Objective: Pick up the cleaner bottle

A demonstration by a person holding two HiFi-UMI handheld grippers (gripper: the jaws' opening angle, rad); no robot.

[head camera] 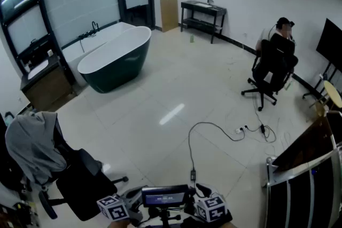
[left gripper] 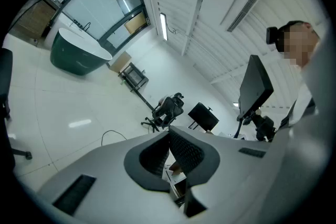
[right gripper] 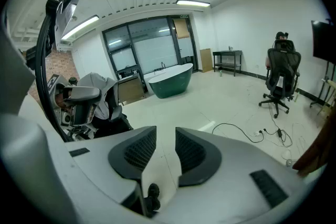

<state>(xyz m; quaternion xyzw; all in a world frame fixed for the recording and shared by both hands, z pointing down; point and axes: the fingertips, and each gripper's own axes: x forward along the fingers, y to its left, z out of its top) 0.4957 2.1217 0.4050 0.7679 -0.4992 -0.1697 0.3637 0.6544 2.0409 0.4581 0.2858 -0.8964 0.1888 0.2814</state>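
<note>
A small green bottle (head camera: pixel 191 38) stands on the floor at the far side of the room, beside the black side table (head camera: pixel 203 14). Both grippers are far from it, at the bottom edge of the head view, where only their marker cubes show. The left gripper (head camera: pixel 113 207) is shut: in the left gripper view its ribbed pads (left gripper: pixel 184 150) meet with nothing between them. My right gripper (head camera: pixel 212 208) stands open, and in the right gripper view a clear gap with bare floor shows between its pads (right gripper: pixel 140 148).
A dark green bathtub (head camera: pixel 115 57) sits at the back left. A person on a black office chair (head camera: pixel 270 69) is at the right, with a cable and power strip (head camera: pixel 241 129) on the floor. A chair draped with a grey garment (head camera: pixel 37 144) is near left, and a rack (head camera: pixel 304 179) near right.
</note>
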